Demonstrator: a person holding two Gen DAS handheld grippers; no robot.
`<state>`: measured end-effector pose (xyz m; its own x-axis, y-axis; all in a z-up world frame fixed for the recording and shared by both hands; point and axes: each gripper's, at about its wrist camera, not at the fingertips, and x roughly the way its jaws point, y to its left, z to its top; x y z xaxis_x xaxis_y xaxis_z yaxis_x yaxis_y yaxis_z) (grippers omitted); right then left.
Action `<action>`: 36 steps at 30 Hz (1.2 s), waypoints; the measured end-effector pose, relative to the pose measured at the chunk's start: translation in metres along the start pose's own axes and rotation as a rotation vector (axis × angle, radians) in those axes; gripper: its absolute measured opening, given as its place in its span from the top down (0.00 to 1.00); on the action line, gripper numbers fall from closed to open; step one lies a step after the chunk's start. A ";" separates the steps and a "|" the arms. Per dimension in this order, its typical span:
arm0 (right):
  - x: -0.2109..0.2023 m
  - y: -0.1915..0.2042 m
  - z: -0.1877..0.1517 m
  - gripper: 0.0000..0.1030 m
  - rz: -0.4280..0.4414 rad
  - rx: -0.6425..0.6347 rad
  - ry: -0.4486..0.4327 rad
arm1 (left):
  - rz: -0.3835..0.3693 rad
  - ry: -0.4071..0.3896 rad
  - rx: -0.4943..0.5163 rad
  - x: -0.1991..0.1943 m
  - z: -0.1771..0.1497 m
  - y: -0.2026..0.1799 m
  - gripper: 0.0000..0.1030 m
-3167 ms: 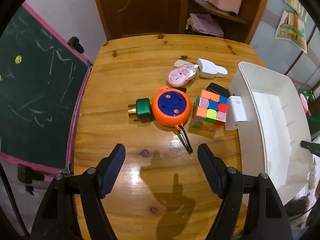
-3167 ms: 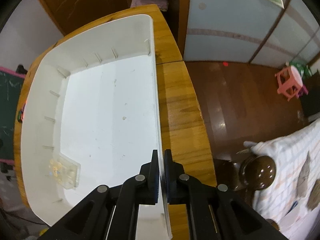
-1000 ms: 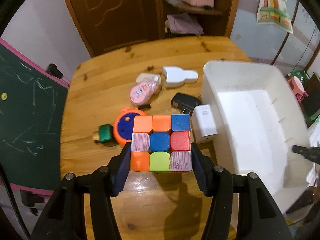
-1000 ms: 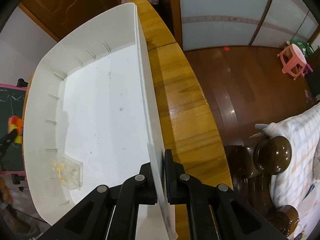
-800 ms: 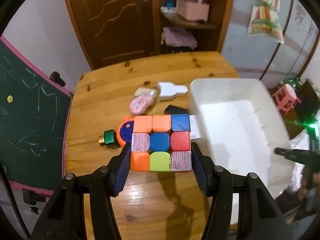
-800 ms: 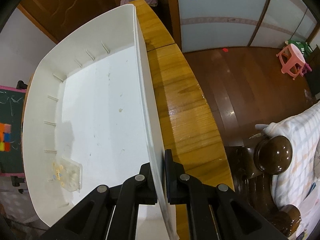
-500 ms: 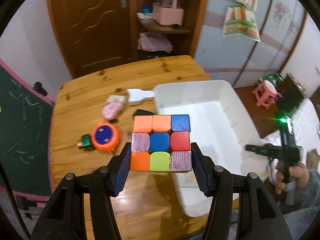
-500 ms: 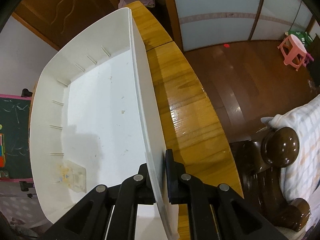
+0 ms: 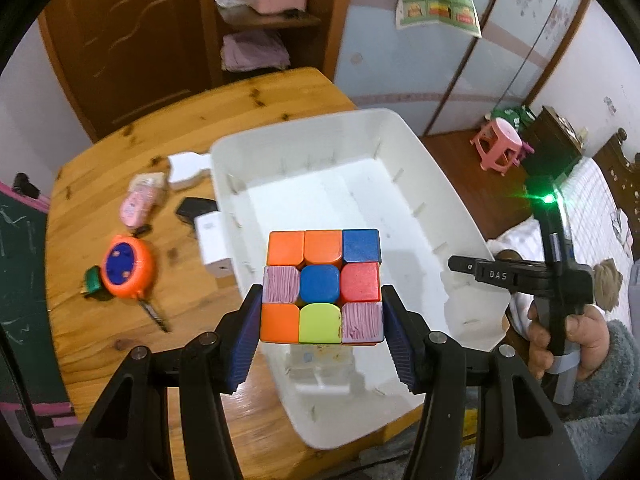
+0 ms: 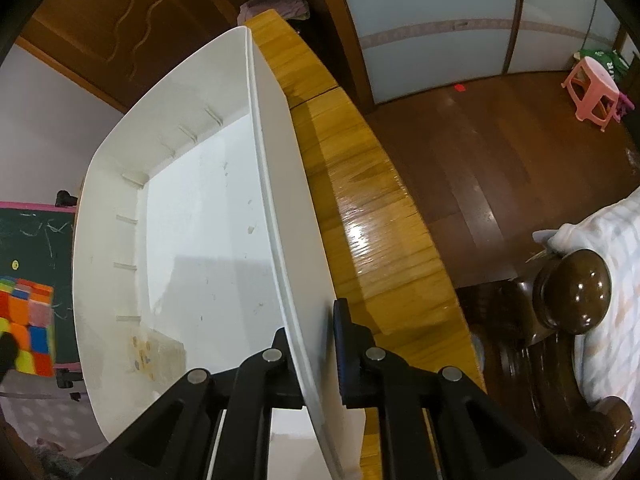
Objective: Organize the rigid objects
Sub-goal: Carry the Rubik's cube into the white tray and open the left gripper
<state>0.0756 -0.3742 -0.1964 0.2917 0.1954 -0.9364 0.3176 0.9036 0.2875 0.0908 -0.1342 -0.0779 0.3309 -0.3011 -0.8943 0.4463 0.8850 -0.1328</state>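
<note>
**Q:** At centre frame of the left wrist view, what is shown?

**A:** The puzzle cube [image 9: 322, 286], clamped between the blue pads of the left gripper [image 9: 322, 332], whose jaws stand partly apart at the cube's width. It hangs above the near half of the white bin [image 9: 436, 184], clear of the floor of it.

**Q:** How does the bin lie, and what steadies it?

**A:** It fills the middle and right of the frame. In the right wrist view the right gripper [image 10: 316, 344] straddles the bin's near side wall with its jaws nearly together; they have just been opening a little, the wall between them. Whether the pads press on the wall cannot be told.

**Q:** What is done, and what is left?

**A:** Inside the bin only a small clear packet [image 9: 320, 364] shows, at lower centre. To the left of the bin, on the wooden table [image 9: 100, 332], lie the white charger block [image 9: 214, 246], black adapter [image 9: 194, 208], orange tape measure [image 9: 126, 266], green bottle [image 9: 93, 282], pink case [image 9: 138, 204] and white flat piece [image 9: 186, 166]. By these frames the sorting is judged barely begun: the cube is not yet set down, and six items wait.
</note>
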 end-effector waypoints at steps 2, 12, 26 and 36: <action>-0.001 0.000 0.001 0.90 0.000 -0.006 0.000 | -0.011 0.024 -0.002 0.014 0.003 -0.005 0.42; -0.002 0.001 0.000 0.90 0.005 -0.018 -0.006 | -0.007 0.107 -0.015 0.064 0.011 -0.012 0.42; -0.001 -0.001 0.000 0.88 0.014 -0.006 -0.007 | -0.059 0.180 -0.052 0.095 0.006 -0.008 0.41; 0.000 -0.001 -0.001 0.87 0.010 0.000 -0.010 | -0.054 0.173 -0.006 0.098 0.000 -0.022 0.41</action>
<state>0.0742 -0.3749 -0.1966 0.3039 0.2003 -0.9314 0.3149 0.9016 0.2966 0.1134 -0.1831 -0.1624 0.1589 -0.2830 -0.9459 0.4547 0.8714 -0.1843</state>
